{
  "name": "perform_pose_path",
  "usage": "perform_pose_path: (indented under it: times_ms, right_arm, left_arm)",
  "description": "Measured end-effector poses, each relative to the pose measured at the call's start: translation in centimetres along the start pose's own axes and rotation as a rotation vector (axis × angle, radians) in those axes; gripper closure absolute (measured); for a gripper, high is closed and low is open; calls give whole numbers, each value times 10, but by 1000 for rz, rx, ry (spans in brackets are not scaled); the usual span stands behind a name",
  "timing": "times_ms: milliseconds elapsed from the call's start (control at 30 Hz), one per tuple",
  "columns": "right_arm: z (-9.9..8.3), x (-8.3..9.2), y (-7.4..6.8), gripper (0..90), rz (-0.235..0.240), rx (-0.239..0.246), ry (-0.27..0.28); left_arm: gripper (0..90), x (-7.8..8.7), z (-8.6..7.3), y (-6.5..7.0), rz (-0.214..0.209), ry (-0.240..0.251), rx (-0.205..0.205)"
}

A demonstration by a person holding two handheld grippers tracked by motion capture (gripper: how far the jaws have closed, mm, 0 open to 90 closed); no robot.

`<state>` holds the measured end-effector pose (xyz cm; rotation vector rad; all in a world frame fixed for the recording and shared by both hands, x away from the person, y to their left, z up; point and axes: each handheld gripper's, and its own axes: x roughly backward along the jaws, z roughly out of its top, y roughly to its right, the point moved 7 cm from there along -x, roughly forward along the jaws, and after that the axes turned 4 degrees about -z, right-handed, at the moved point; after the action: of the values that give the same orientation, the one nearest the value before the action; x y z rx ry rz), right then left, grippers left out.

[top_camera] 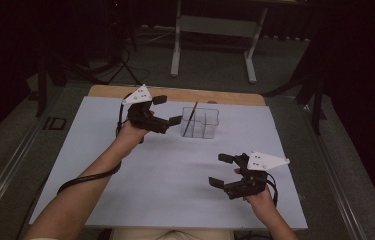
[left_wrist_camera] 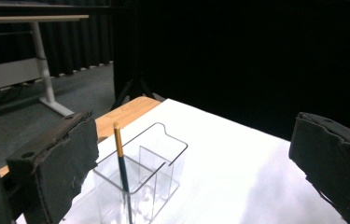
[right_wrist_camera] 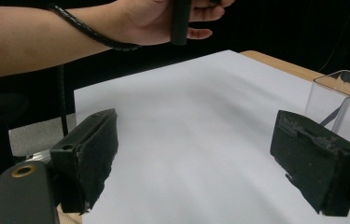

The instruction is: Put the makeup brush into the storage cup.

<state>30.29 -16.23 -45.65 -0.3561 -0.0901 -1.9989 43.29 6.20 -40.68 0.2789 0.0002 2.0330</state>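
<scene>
A clear plastic organizer (top_camera: 201, 122) with several compartments stands on the white table sheet (top_camera: 175, 165) toward the back middle. A dark pencil with a yellow end (top_camera: 191, 119) leans upright in its left compartment, and stands just ahead of my left jaws as the pencil (left_wrist_camera: 122, 168) in the organizer (left_wrist_camera: 149, 172). My left gripper (top_camera: 167, 110) hovers just left of the organizer, open, with nothing between its jaws. My right gripper (top_camera: 221, 170) is open near the front right, empty. The organizer's wall (right_wrist_camera: 338, 105) sits at the right edge of the right gripper view.
A wooden table edge (top_camera: 175, 93) shows beyond the sheet. Behind it on the grey floor stand a white desk frame (top_camera: 215, 30) and dark tripod legs (top_camera: 120, 60). The left forearm (right_wrist_camera: 46, 32) and its cable cross the top of the right gripper view.
</scene>
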Motion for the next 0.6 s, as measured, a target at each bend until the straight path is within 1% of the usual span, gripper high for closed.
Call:
perform_pose_path:
  times_ms: [33, 100, 233, 367, 433, 533, 600]
  right_arm:
    - [0, 0, 0, 152, 0, 2, -2]
    - [0, 0, 0, 152, 0, 1, -2]
    - [0, 0, 0, 152, -2, 2, -2]
    - [-1, -1, 0, 151, 3, 1, -4]
    - [-1, -1, -1, 151, 7, 1, -4]
    - [-1, -1, -1, 151, 6, 4, -5]
    - [-1, -1, -1, 151, 4, 6, -7]
  left_arm:
    - [24, 3, 0, 1, -5, 7, 9]
    - [24, 8, 0, 3, 1, 3, 6]
    - [24, 18, -1, 8, -2, 7, 21]
    - [24, 26, -2, 13, -4, 7, 9]
    - [24, 30, -4, 16, -11, -3, 5]
    - [24, 35, -5, 18, -18, 8, 8]
    - [24, 39, -5, 19, -6, 3, -5]
